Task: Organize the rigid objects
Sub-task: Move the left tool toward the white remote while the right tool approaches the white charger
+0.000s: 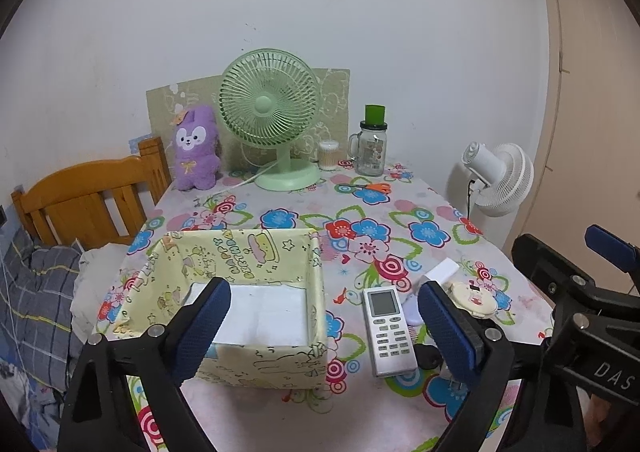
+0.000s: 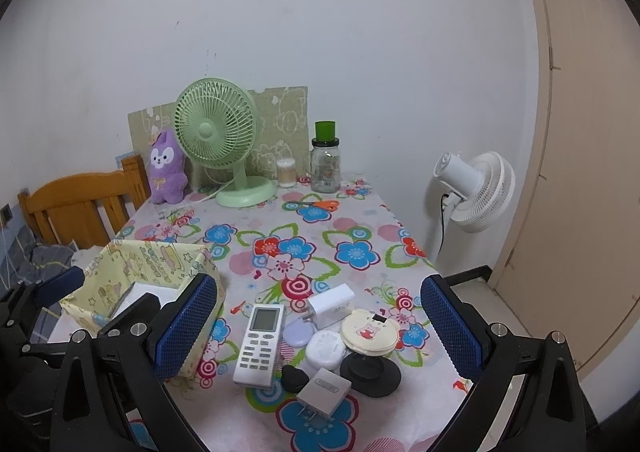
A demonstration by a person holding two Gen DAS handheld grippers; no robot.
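Left wrist view:
Between the jaws: box (image 1: 244, 304), open-topped, paper-wrapped, white liner showing; remote (image 1: 388, 332) just beside its right wall.
Left gripper (image 1: 324, 332): spread wide, holding nothing, raised over the table (image 1: 440, 203).
Beyond the right jaw: right gripper (image 1: 580, 292), seen only in part.

Right wrist view:
Between the jaws: remote (image 2: 260, 344), grey charger (image 2: 324, 390), white charger (image 2: 330, 306), white case (image 2: 325, 350), lilac case (image 2: 298, 332), mirror (image 2: 370, 332) on black stand, black pebble (image 2: 294, 378), all crowded, several touching.
Right gripper (image 2: 318, 332): gaping wide, empty.
Left of the left jaw: box, apart from the pile.

Handling (judged):
Remote: light, stiff, smooth plastic; best pinched across the narrow sides near mid-length.
Chargers: small, hard; best gripped on flat faces, away from the prongs.
Mirror: fragile, likely top-heavy; best taken by the stand.
Cases: rounded, probably slippery.
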